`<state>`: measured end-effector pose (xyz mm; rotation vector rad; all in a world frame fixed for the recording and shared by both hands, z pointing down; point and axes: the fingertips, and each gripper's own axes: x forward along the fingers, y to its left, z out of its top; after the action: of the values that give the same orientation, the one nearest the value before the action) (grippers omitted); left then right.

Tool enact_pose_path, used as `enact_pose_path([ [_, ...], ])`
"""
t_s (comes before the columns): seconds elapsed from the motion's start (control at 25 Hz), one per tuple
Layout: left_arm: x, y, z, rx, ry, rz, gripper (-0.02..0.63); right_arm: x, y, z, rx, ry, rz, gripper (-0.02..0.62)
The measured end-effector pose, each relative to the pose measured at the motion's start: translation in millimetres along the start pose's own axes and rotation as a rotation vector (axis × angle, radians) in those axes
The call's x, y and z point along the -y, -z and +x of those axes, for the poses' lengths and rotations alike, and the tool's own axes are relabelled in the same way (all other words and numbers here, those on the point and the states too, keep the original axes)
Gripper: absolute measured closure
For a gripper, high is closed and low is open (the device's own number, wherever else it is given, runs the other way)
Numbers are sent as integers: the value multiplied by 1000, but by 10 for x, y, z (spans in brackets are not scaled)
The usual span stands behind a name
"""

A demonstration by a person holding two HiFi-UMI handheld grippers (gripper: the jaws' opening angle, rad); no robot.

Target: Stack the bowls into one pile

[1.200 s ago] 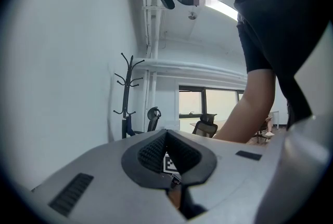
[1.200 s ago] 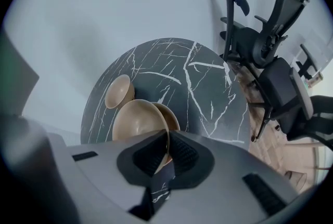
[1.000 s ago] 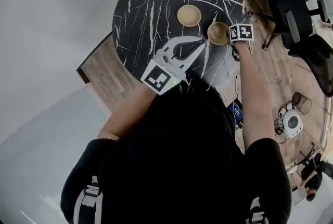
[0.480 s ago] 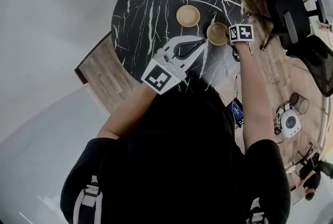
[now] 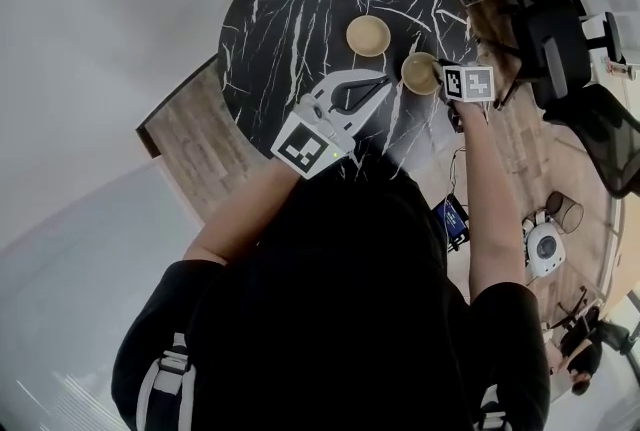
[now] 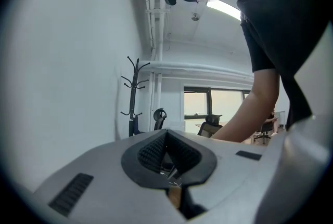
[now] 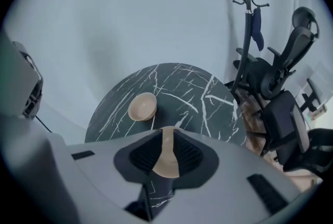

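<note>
Jaws of the right gripper [image 7: 165,134] stand partly apart and have just been opening. One tan bowl [image 7: 167,166] shows in the gap between the pads, its rim lined up with them. The pads do not look to be pressing on it, so the bowl most likely sits free on the table [image 7: 197,93] just under the jaws and is not held. The head view agrees with this: the bowl rests flat on the dark marbled top, right beside the marker cube.

Beyond the jaw tips and off to their left sits the second bowl [image 7: 142,107]. It is upright and empty, well apart from the first, with bare tabletop between the two.

On the left gripper [image 6: 166,134] the jaws are closed tip to tip with nothing between them. It points level, away from the bowls, and its pads frame only the room behind.

Past the table's edge, to the right of the right jaws, stand office chairs [image 7: 281,114].

As for the task, nothing is stacked yet. Both bowls lie singly on the table, and one must still be gripped, lifted, carried over the other and set down inside it. The bowl under the right jaws looks the handier one to move.
</note>
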<state>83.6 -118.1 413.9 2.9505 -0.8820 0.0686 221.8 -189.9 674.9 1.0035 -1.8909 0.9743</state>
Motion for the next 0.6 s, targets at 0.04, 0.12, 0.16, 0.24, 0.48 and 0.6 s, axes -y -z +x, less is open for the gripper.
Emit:
enact_pose_path([
  [0.04,-20,5,-28,-1,-8,3,603,-69,-38,-17,11,-10,-19,531],
  [0.12,-61,17,-95,-2,-26,5,603,-201,-78,-15,16,-28,-52,531],
  [0.16,-85,26,-134,-4,-36,6,603,-265,-81,6,14,-38,-66,531],
  [0.24,-142,42,-211,-7,-61,7,603,-396,-108,58,27,-60,-96,531],
  [0.48,-322,37,-367,-5,-139,-6,603,-652,-334,260,98,-81,-241,532],
  [0.6,-405,48,-416,-3,-164,-4,603,-642,-385,485,67,-88,-244,532],
])
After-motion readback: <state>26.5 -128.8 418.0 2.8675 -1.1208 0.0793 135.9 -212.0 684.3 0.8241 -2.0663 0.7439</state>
